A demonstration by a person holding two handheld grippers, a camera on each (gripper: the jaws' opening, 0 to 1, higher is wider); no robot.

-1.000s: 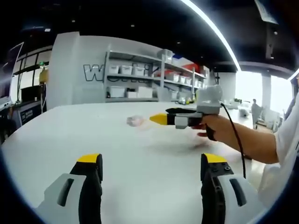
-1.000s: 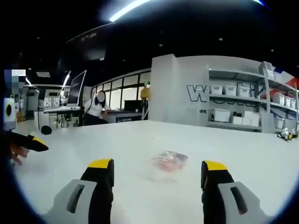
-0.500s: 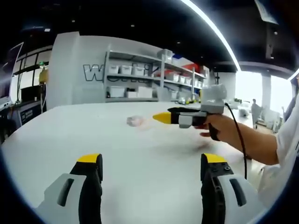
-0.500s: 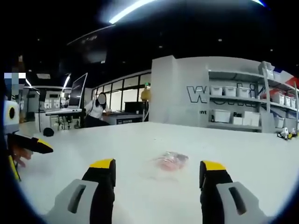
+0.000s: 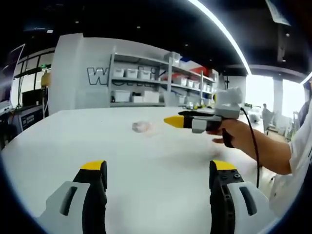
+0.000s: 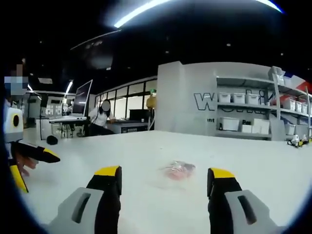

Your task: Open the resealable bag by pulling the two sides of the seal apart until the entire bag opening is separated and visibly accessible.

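Clear resealable bag [image 6: 177, 170] flat on table [image 6: 273, 170]

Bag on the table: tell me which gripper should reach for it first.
Right, probably. In the right gripper view the bag lies close ahead between that gripper's open jaws; in the left gripper view the right gripper points at the bag, which lies far across the table from the left jaws.

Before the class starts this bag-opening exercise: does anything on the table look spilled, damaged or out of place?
Nothing stands out. The resealable bag lies flat on the white table, untouched, with no spill around it; both grippers are clear of it.
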